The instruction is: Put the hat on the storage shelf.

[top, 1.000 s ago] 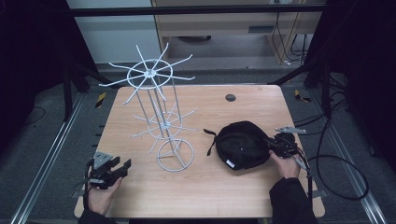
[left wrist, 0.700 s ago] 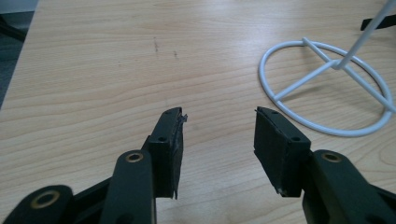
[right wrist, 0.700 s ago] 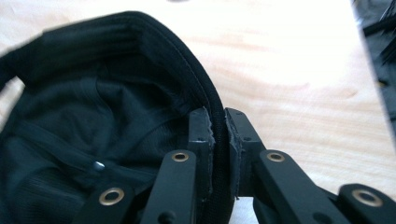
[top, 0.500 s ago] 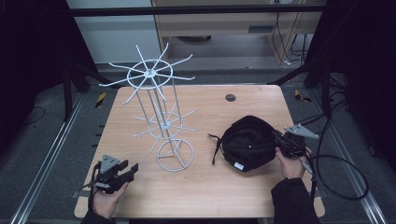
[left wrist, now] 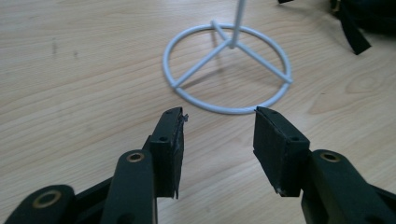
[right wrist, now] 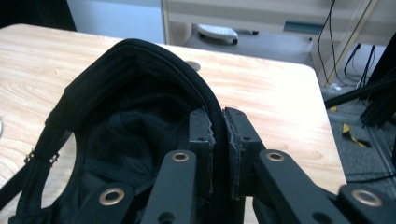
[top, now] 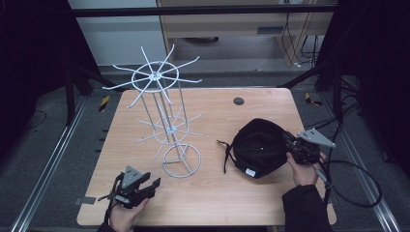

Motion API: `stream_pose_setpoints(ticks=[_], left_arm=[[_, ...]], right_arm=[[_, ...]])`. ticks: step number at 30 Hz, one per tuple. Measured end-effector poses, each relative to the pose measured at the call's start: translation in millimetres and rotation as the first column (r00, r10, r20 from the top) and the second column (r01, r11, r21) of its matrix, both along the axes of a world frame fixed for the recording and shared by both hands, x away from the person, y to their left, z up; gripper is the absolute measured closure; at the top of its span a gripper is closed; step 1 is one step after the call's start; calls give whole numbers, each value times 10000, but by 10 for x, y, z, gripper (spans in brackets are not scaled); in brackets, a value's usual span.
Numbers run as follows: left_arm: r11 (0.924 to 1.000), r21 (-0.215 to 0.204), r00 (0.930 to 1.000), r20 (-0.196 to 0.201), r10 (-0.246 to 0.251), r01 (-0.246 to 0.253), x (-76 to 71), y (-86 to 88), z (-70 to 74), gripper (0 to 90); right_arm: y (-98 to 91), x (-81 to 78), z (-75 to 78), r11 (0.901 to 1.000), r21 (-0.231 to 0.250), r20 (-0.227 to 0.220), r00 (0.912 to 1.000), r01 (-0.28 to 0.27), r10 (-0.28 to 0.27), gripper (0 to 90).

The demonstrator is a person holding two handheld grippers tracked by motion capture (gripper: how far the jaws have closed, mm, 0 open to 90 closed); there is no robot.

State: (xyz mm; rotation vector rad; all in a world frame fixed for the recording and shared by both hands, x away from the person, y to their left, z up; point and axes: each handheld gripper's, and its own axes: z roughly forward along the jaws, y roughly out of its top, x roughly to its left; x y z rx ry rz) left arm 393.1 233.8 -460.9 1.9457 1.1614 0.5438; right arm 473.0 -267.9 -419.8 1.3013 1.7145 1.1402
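Right gripper (right wrist: 218,126) has just been closing and now pinches the rim of the black cap (top: 258,145), which is lifted and tilted off the tabletop (top: 270,203) near the right edge versus a second ago. So the grasp is made; hanging it looks next. Left gripper (left wrist: 218,135) has shifted toward the white wire rack (top: 169,125), jaws apart, holding nothing. Count: one cap, one rack, two grippers.

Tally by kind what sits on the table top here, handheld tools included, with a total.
Black cap: 1
White wire rack: 1
Handheld tools: 2, the left tool open over bare wood, the right tool shut on the cap's edge
Total: 4
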Motion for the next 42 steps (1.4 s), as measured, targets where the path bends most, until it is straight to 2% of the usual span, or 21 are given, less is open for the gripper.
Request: stream_pose_setpoints(ticks=[9,13,16,20,25,29,36,40,41,42], left_arm=[[9965,167,9965,140,-820,818,-76,-380,6,531],[9924,204,9923,242,-1216,1211,-76,-565,2,543],[9908,275,9907,294,-1331,1324,-71,-694,9,555],[9868,139,9858,447,-1619,1614,-42,-890,41,570],[9799,-147,9775,745,-1976,1992,26,-1174,144,582],[9755,-181,9715,963,-2165,2192,111,-1401,226,586],[9742,-402,9708,1020,-2172,2222,274,-1640,244,639],[9732,-534,9720,864,-2186,2236,355,-1740,197,686],[9719,-517,9708,837,-2249,2296,378,-1763,177,727],[9710,-536,9705,767,-2287,2330,394,-1790,156,727]], right_arm=[[37,-39,80,9998,-39,446,9988,-200,202,820],[60,-48,89,9994,-191,577,9979,-292,302,819],[70,-60,102,9990,-226,625,9973,-379,393,819],[71,-77,108,9987,-247,694,9965,-446,462,819],[70,-90,109,9982,-254,722,9958,-549,566,819],[69,-101,120,9978,-221,786,9949,-619,634,819],[59,-109,127,9975,-193,805,9943,-685,699,819],[59,-113,131,9974,-157,848,9938,-703,714,819],[61,-115,134,9973,-127,887,9934,-717,725,820],[61,-115,134,9973,-127,887,9934,-717,725,820]])
